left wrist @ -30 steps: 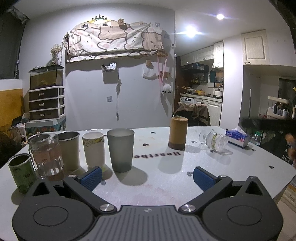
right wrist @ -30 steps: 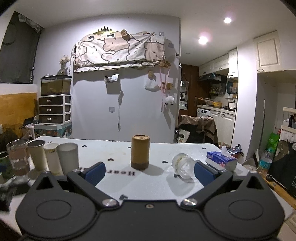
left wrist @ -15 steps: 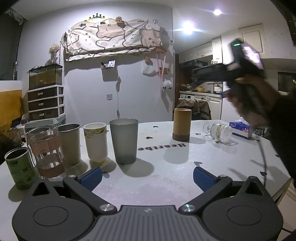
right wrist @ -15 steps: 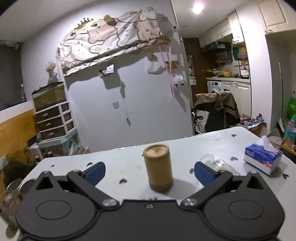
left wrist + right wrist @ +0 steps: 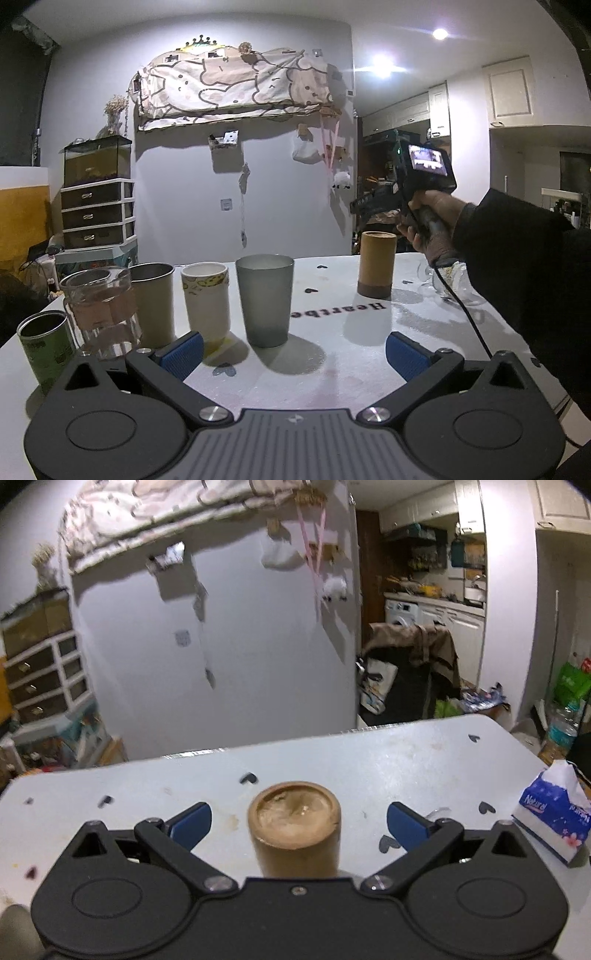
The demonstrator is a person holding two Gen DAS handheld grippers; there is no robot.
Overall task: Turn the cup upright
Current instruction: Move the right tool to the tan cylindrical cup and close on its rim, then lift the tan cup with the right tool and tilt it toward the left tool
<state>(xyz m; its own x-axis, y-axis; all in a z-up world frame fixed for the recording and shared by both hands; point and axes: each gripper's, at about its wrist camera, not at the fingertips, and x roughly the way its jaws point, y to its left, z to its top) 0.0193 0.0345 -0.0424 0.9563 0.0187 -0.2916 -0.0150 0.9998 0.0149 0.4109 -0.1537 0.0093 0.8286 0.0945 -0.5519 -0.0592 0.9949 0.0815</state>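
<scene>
A brown bamboo cup (image 5: 376, 264) stands upside down on the white table (image 5: 332, 369), base up. In the right wrist view the brown cup (image 5: 294, 829) sits between the open blue pads, below the fingers; my right gripper (image 5: 298, 823) hovers over it, apart from it. In the left wrist view the right gripper body (image 5: 417, 184) is held in a hand above and behind the cup. My left gripper (image 5: 293, 352) is open and empty, low over the table near a grey tumbler (image 5: 265, 299).
A row of upright cups stands left: paper cup (image 5: 207, 299), metal cup (image 5: 153, 302), glass mug (image 5: 101, 310), green can (image 5: 44, 347). A glass jar (image 5: 448, 280) lies on its side behind the right arm. A tissue box (image 5: 552, 827) sits at the right edge.
My right gripper has moved forward and down over the brown cup, which now sits between its pads. The left gripper has barely moved.
</scene>
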